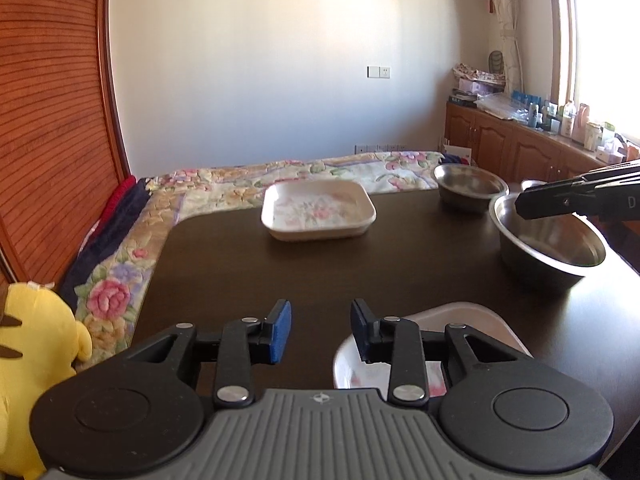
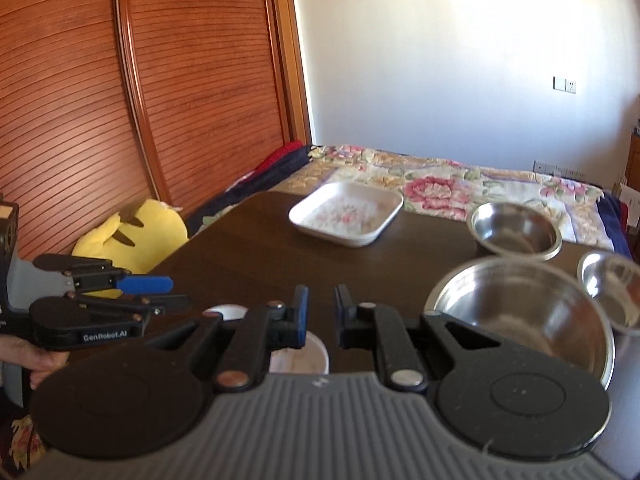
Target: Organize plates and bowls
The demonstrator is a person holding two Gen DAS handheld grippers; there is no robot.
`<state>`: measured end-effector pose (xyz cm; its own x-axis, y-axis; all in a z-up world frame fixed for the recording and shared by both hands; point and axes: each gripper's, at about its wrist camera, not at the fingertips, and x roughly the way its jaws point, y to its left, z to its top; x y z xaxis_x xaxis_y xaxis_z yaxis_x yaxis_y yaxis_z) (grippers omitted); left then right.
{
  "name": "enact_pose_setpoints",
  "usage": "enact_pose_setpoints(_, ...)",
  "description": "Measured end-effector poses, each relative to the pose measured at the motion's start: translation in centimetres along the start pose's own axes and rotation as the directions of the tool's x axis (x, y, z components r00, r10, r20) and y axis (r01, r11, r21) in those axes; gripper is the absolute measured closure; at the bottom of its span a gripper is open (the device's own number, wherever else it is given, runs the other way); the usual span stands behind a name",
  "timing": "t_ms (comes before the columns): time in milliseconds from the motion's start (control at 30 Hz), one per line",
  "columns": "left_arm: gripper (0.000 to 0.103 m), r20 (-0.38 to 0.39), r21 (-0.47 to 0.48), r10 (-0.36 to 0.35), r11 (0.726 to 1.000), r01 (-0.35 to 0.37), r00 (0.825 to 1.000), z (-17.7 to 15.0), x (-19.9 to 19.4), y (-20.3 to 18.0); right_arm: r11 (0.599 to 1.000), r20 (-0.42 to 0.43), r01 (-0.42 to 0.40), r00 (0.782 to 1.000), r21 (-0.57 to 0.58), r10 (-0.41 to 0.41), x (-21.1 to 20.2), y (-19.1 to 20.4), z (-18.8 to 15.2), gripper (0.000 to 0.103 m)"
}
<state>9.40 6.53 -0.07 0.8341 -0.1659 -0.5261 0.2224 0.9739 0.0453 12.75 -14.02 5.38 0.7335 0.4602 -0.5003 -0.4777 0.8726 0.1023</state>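
Note:
A white rectangular floral plate (image 1: 318,210) lies at the far side of the dark table (image 1: 280,272); it also shows in the right wrist view (image 2: 346,214). A second white plate (image 1: 472,320) lies near, under my open, empty left gripper (image 1: 320,330). A large steel bowl (image 1: 548,244) stands at right, with a smaller steel bowl (image 1: 470,186) behind it. In the right wrist view the large bowl (image 2: 520,316), the smaller bowl (image 2: 516,232) and a third small bowl (image 2: 612,288) stand right of my open, empty right gripper (image 2: 320,316). The near plate (image 2: 298,356) lies below it.
A bed with a floral quilt (image 1: 248,184) borders the table's far and left sides. A yellow plush toy (image 1: 32,356) sits at the left, by a wooden slatted wardrobe (image 1: 52,100). Wooden cabinets with clutter (image 1: 532,140) line the right wall.

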Motion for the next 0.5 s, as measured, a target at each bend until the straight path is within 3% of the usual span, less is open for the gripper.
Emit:
enact_pose_setpoints(167, 0.063, 0.023, 0.017, 0.002, 1.000, -0.002, 1.000, 2.6, 0.9, 0.7, 1.000, 0.002, -0.003, 1.000, -0.007, 0.003, 1.0, -0.6, 2.0, 0.088)
enact_pose_setpoints(333, 0.049, 0.037, 0.017, 0.003, 1.000, -0.004, 0.999, 4.7, 2.3, 1.6, 0.999, -0.001, 0.003, 1.000, 0.043, -0.003, 3.0, -1.6, 4.0, 0.087)
enact_pose_setpoints(433, 0.037, 0.049, 0.016, 0.008, 1.000, -0.008, 0.999, 5.7, 3.2, 2.2, 0.998, 0.008, 0.019, 1.000, 0.054, -0.019, 4.1, -2.0, 5.0, 0.072)
enact_pose_setpoints(500, 0.034, 0.056, 0.005, 0.006, 1.000, -0.006, 0.998, 6.2, 3.8, 2.8, 0.998, 0.011, 0.030, 0.999, 0.057, -0.030, 4.8, -2.4, 5.5, 0.068)
